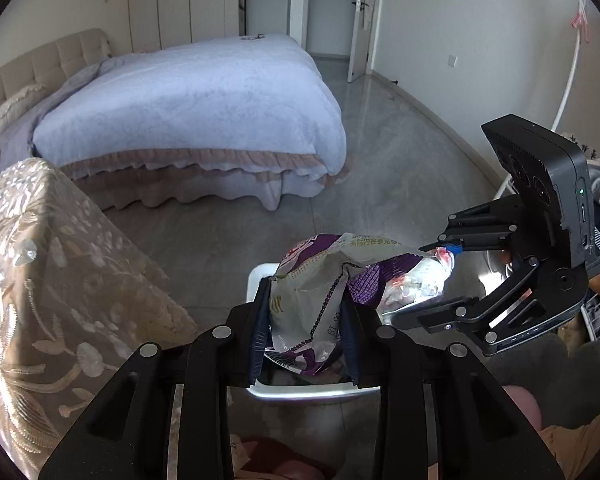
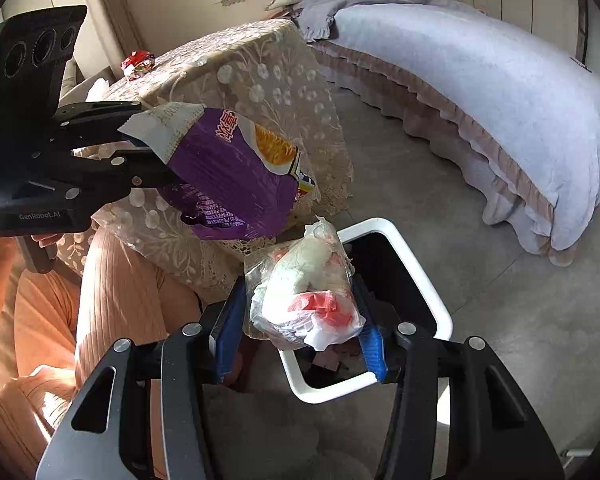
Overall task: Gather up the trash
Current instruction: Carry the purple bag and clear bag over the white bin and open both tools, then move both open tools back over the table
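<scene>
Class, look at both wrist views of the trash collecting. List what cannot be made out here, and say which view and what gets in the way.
- Contents of the bin: in the right wrist view the clear plastic bag covers most of the dark opening; in the left wrist view the purple snack bag does.
- Red item on the lace-covered table: too small to identify.
- Snack bag lettering: crumpled, unreadable.

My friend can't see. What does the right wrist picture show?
The right gripper holds a clear bag of crumpled trash over a white-rimmed bin. The left gripper holds a purple snack bag beside a lace-covered table.
</scene>
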